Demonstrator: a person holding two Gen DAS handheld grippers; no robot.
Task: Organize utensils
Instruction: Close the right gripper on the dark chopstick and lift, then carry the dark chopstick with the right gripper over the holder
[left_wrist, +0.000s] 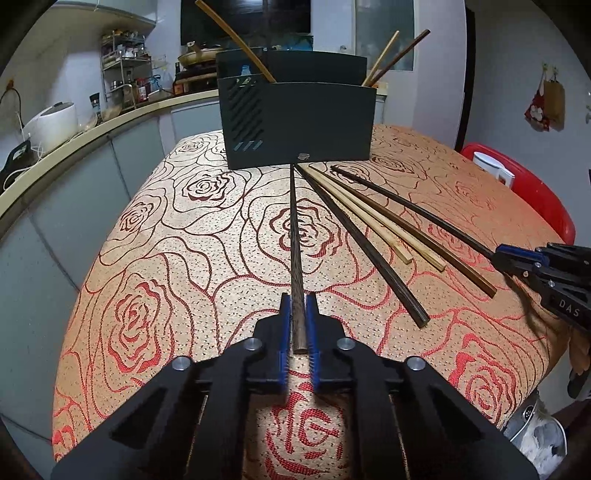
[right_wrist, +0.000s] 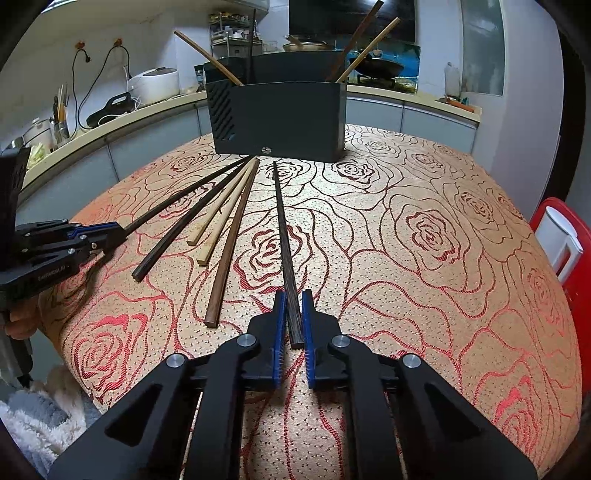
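Note:
A dark grey utensil holder (left_wrist: 295, 122) (right_wrist: 277, 118) stands at the far side of the table, with chopsticks leaning out at both ends. My left gripper (left_wrist: 297, 299) is shut on the near end of a dark chopstick (left_wrist: 295, 240) whose tip reaches the holder's foot. My right gripper (right_wrist: 294, 295) is shut on another dark chopstick (right_wrist: 284, 229) that also points at the holder. Each gripper shows in the other's view, the right gripper (left_wrist: 498, 254) and the left gripper (right_wrist: 120, 230). Between them lie several loose chopsticks (left_wrist: 369, 225) (right_wrist: 225, 218), dark, pale and brown, fanned out from the holder.
A rose-patterned cloth (left_wrist: 166, 258) covers the table, which drops off close behind both grippers. A red chair (left_wrist: 535, 195) (right_wrist: 576, 258) with a white jug stands at the table's right. A kitchen counter (left_wrist: 92, 129) with a rice cooker runs behind.

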